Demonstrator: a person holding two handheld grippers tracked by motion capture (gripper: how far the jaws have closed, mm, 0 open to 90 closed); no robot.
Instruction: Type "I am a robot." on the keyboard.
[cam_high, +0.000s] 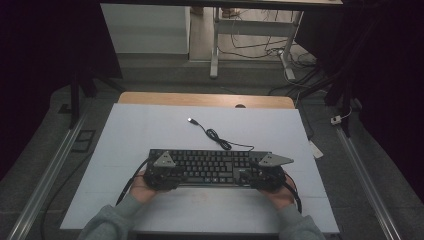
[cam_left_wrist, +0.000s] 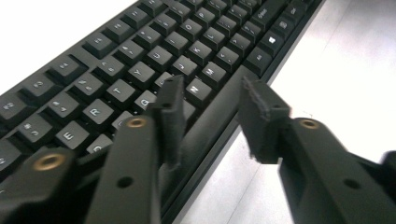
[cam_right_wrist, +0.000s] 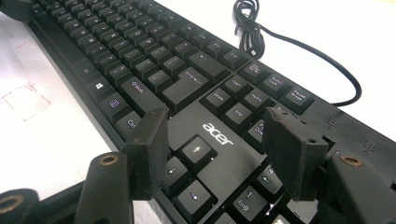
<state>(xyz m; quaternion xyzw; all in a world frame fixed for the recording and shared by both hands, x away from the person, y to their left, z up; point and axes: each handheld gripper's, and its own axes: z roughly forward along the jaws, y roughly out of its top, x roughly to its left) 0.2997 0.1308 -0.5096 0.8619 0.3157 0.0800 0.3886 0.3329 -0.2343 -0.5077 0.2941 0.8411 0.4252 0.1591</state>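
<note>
A black Acer keyboard (cam_high: 210, 167) lies across the near part of a white board (cam_high: 145, 130). Its cable (cam_high: 218, 138) coils behind it and ends in a loose USB plug (cam_high: 190, 120). My left gripper (cam_high: 162, 174) is at the keyboard's left end. In the left gripper view the keyboard (cam_left_wrist: 140, 56) has its front edge between the jaws of that gripper (cam_left_wrist: 212, 107), one over the keys and one over the board, with gaps showing. My right gripper (cam_high: 265, 174) is at the right end. Its jaws (cam_right_wrist: 215, 140) stand wide over the arrow keys of the keyboard (cam_right_wrist: 187, 70), touching nothing.
The board rests on a wooden table (cam_high: 200, 99). Behind it stand desk legs (cam_high: 215, 55) with loose floor cables (cam_high: 260, 47). Metal rails (cam_high: 50, 170) run along both sides. The coiled cable (cam_right_wrist: 252, 28) lies just beyond the keyboard's far edge.
</note>
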